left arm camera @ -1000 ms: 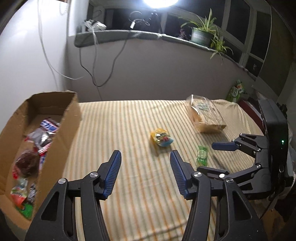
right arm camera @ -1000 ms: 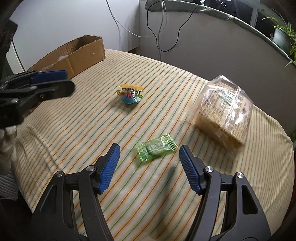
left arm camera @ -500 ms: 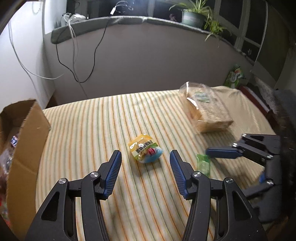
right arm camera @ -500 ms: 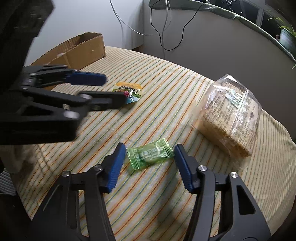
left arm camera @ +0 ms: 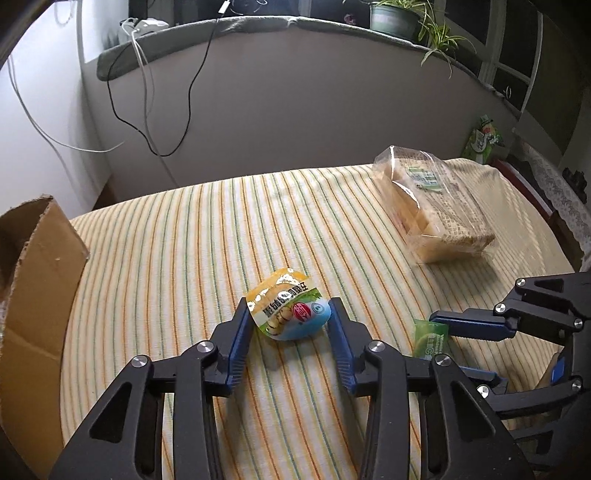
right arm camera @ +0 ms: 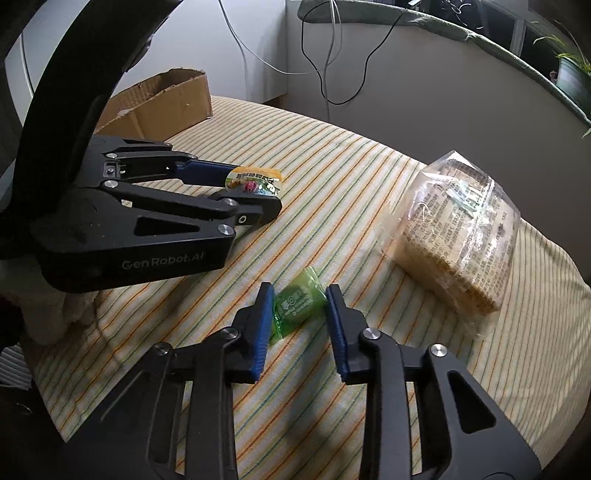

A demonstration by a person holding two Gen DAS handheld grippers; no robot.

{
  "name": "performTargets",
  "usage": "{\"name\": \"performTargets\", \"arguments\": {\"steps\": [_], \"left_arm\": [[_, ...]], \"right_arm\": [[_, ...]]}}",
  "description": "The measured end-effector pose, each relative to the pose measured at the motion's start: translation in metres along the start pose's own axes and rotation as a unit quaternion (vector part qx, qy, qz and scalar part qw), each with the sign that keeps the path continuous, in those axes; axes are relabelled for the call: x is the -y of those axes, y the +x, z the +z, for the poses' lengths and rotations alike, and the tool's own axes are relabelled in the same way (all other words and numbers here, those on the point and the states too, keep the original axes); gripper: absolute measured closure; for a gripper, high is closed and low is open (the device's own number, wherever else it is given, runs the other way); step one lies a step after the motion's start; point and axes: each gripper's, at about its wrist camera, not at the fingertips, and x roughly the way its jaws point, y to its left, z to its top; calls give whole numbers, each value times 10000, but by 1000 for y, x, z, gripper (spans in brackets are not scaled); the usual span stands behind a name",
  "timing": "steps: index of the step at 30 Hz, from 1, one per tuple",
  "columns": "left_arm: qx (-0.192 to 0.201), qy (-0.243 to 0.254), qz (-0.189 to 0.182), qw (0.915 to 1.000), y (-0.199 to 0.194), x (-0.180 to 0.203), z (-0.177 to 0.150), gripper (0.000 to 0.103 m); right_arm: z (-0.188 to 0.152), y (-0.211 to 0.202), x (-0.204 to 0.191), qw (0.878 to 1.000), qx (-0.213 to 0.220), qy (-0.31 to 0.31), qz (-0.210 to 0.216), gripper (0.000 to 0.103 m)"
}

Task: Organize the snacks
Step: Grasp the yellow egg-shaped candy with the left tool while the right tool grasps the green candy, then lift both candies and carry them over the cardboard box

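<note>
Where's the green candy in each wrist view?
Left wrist: green candy lies lower right, between the right gripper jaws, which are closing, partly hidden.
Right wrist: green candy sits lower centre, between the blue fingers.
Shared landmark: clear bread bag.

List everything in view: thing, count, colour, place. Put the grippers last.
Snack pouch: one, yellow and blue, mid-cloth, between the left fingers.
Green candy: one, green wrapper, near edge of cloth, between the right fingers.
Bread bag: one, clear with tan slices, right side of cloth.
Cardboard box: one, brown, left end.
Striped cloth: one, yellow with orange and green lines, covers the table.
Potted plant: one, green, on the ledge.
Cables: several, black and white, hanging from the ledge.
Left gripper: black, blue pads, closing on the pouch.
Right gripper: same, closing on the candy.
</note>
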Motion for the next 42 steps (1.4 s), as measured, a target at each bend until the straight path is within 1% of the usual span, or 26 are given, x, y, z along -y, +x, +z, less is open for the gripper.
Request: {"name": "performTargets", "arguments": {"steps": [8, 11, 12, 19, 26, 31, 37, 42], "left_arm": [[63, -57, -17, 10000, -5, -1, -3, 67], [84, -65, -12, 9999, -9, -1, -6, 68], [88, -65, -14, 9999, -11, -1, -7, 68], [158, -102, 4, 9998, -20, 0, -13, 69], [292, -208, 6, 9994, -36, -3, -18, 69], [467, -288, 18, 9985, -54, -7, -20, 69], [687, -401, 50, 9968, -78, -17, -22, 69], [843, -504, 138, 9951, -97, -29, -27, 69]], "right_arm": [[-1, -5, -5, 9999, 27, -65, -128, 77], [-2, -9, -4, 9999, 80, 8, -98, 86], [-2, -10, -4, 9999, 92, 41, -69, 90], [-8, -18, -9, 9999, 121, 31, -6, 97], [-10, -28, -8, 9996, 189, 193, -46, 98], [-9, -39, -9, 9993, 283, 245, -79, 98], [3, -55, -18, 9988, 456, 165, -83, 98], [20, -61, -32, 9980, 620, 74, -36, 98]]}}
